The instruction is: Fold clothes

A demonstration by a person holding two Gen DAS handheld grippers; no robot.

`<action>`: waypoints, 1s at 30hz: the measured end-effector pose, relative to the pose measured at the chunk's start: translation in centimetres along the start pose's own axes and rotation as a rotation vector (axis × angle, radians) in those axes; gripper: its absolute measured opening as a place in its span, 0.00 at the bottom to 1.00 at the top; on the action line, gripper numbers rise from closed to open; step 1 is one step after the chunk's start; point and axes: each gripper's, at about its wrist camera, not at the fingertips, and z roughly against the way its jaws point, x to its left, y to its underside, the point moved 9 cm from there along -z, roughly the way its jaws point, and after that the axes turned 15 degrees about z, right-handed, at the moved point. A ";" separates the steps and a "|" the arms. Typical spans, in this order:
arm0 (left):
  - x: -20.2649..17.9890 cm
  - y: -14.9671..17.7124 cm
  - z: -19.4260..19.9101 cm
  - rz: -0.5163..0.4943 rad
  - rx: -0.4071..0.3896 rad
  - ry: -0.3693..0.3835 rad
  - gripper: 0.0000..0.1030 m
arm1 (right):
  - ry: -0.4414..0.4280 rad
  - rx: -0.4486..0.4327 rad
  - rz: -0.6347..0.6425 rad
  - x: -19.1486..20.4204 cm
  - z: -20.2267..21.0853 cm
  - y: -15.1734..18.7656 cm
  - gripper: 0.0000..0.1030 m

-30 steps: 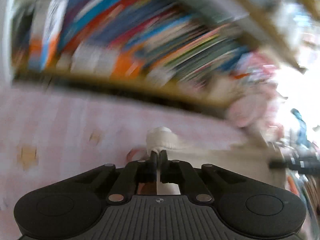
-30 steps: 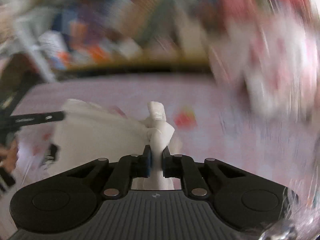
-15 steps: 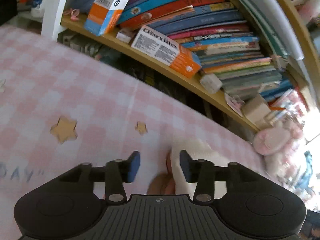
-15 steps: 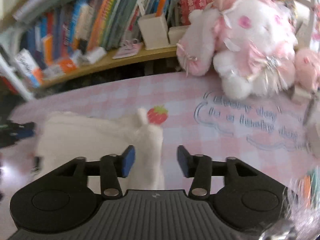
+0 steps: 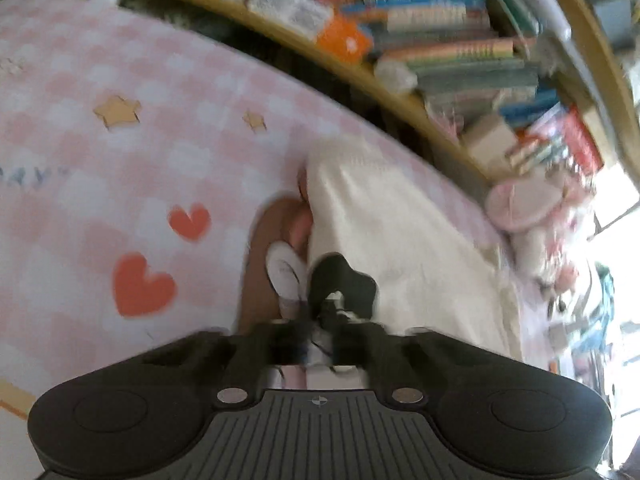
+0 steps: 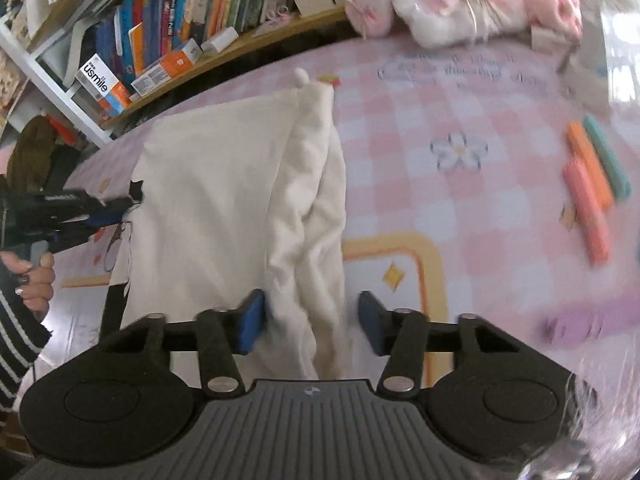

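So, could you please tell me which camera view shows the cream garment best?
The right wrist view: the cream garment lies sharp and nearly whole on the pink checked cloth. The left wrist view shows only a blurred part, cut off by the left tool.

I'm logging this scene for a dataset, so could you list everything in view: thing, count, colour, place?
Garment: one, cream white, lying on the tablecloth, one side bunched in folds.
Tablecloth: one, pink and white check with hearts, stars and a flower, covering the table.
Markers: three, two orange and one teal, on the cloth right of the garment.
Books: many, mixed colours, on a wooden shelf behind the table.
Boxes: two, white and orange, on the shelf edge.
Plush toys: several, pink and white, far edge of the table.
Left gripper: black, at the garment's left edge; too blurred to tell its state.
Right gripper: black with blue pads, open astride the bunched folds.
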 end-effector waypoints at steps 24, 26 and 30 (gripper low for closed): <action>5.4 4.6 7.8 -0.003 0.002 -0.008 0.56 | -0.112 0.043 0.006 5.0 -1.5 1.7 0.44; 5.8 5.4 8.5 0.026 -0.006 0.007 0.53 | -0.122 0.062 0.003 5.2 -1.3 2.3 0.44; 6.2 6.5 8.6 0.065 -0.008 0.003 0.23 | -0.119 0.072 0.015 5.4 -1.6 2.6 0.26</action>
